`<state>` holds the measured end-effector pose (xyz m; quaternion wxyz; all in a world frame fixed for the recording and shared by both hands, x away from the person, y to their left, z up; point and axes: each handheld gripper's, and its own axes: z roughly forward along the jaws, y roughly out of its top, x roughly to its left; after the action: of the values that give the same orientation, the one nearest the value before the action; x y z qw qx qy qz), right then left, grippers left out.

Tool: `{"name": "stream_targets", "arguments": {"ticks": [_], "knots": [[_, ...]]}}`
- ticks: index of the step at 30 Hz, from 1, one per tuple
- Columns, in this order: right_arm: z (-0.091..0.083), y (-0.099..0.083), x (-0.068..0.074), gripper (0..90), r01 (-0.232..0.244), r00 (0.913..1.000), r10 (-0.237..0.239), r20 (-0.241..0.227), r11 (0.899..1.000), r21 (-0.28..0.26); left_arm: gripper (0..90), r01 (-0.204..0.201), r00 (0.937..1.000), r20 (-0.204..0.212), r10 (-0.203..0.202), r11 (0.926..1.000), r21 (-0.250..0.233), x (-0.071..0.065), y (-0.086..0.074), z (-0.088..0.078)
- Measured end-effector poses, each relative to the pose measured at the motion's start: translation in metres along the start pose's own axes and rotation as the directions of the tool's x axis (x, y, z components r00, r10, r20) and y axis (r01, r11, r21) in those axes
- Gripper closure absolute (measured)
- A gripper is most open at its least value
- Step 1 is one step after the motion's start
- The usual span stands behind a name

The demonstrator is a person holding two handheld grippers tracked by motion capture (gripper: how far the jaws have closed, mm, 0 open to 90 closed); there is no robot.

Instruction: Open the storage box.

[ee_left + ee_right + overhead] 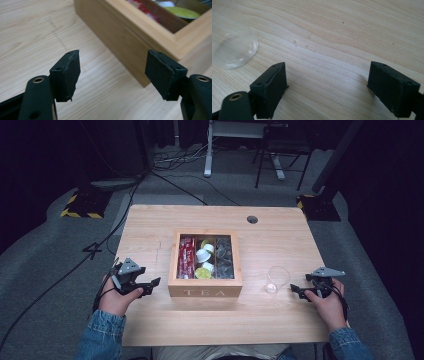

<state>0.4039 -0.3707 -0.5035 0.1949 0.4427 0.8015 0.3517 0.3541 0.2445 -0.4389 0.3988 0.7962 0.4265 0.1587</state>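
A light wooden table (150, 227) seen from above, with a person seated at its near edge, denim sleeves and both hands coming in from below. Near the middle of the table stands an open wooden tea box (205, 291) with "TEA" lettered on its near wall. It has three compartments: red sachets (186, 256) in the left one, white and yellow-green capsules (204, 255) in the middle one, dark wrapped packets (224, 256) in the right one. The left claw (154, 284) is held just beside the near left corner of the box, pointing toward it; in the left gripper view its two black jaws stand well apart with nothing between them, the box's corner (160, 42) close ahead and bare wood below. The right claw (295, 290) rests near the table's right edge toward the near side, pointing left at a clear glass cup (277, 279) that stands upright just beside it, between the claw and the box. In the right gripper view the jaws are wide apart and hold nothing, with the base of the glass cup (233, 48) at upper left, not touching either jaw. Beyond the table's far edge lie grey carpet and black cables.
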Motion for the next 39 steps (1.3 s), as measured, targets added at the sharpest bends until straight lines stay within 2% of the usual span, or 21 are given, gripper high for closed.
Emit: {"name": "stream_targets", "arguments": {"ticks": [2,3,4,9,10,14,15,16,17,18,20,25,26,28,33,39], "knots": [[0.000,0.000,0.000,15.8,0.000,1.0000,0.000,0.000,1.000,0.000,28.9,-0.017,0.9992,0.036,0.017,0.9998,0.002,-0.006,0.002,0.001],[0.000,0.000,0.000,15.8,0.000,1.0000,0.000,0.000,1.000,0.000,28.9,-0.017,0.9992,0.036,0.017,0.9998,0.002,-0.006,0.002,0.001],[0.000,0.000,0.000,15.9,0.000,1.0000,0.000,0.000,1.000,0.000,28.9,-0.028,0.9976,0.064,0.027,0.9996,0.007,-0.011,0.003,0.003],[0.000,0.000,0.000,15.8,0.000,1.0000,0.000,0.000,1.000,0.000,31.3,-0.062,0.9965,0.057,0.060,0.9978,0.022,-0.016,0.006,0.003],[0.000,0.000,0.000,15.8,0.000,1.0000,0.000,0.000,1.000,0.000,34.0,-0.058,0.9963,0.064,0.057,0.9981,0.019,-0.016,0.005,0.003],[0.000,0.000,0.000,15.8,0.000,1.0000,0.000,0.000,1.000,0.000,33.0,-0.063,0.9919,0.110,0.063,0.9980,0.001,-0.019,0.007,0.001],[0.000,0.000,0.000,15.8,0.000,1.0000,0.000,0.000,1.000,0.000,33.4,-0.063,0.9919,0.110,0.063,0.9980,0.001,-0.019,0.007,0.001],[0.000,0.000,0.000,15.8,0.000,1.0000,0.000,0.000,1.000,0.000,33.2,-0.082,0.9886,0.127,0.081,0.9966,0.007,-0.024,0.007,0.002],[0.000,0.000,0.000,15.8,0.000,1.0000,0.000,0.000,1.000,0.000,33.0,-0.082,0.9886,0.127,0.081,0.9966,0.007,-0.024,0.007,0.002],[0.000,0.000,0.000,15.8,0.000,1.0000,0.000,0.000,1.000,0.000,32.6,-0.106,0.9856,0.135,0.102,0.9940,0.026,-0.029,0.008,0.004],[0.000,0.000,0.000,15.8,0.000,1.0000,0.000,-0.002,1.000,0.000,32.1,-0.121,0.9852,0.128,0.115,0.9917,0.043,-0.032,0.007,0.008],[0.000,0.000,0.000,15.8,0.000,1.0000,0.000,-0.002,1.000,0.000,30.6,-0.129,0.9859,0.116,0.121,0.9891,0.070,-0.036,0.004,0.017],[0.000,0.000,0.000,15.9,0.000,1.0000,0.000,-0.002,1.000,0.000,35.3,-0.139,0.9857,0.109,0.129,0.9864,0.089,-0.036,0.002,0.021],[0.000,0.000,0.000,15.8,0.000,1.0000,0.000,-0.002,1.000,-0.001,42.6,-0.137,0.9870,0.096,0.129,0.9869,0.084,-0.036,0.002,0.023],[0.000,0.000,0.000,15.8,0.000,1.0000,0.000,0.000,1.000,0.000,53.3,-0.149,0.9831,0.120,0.138,0.9850,0.086,-0.038,0.003,0.022],[0.000,0.000,0.000,15.8,0.000,1.0000,0.000,0.000,1.000,0.000,57.4,-0.144,0.9830,0.127,0.133,0.9859,0.085,-0.036,0.004,0.019]]}}
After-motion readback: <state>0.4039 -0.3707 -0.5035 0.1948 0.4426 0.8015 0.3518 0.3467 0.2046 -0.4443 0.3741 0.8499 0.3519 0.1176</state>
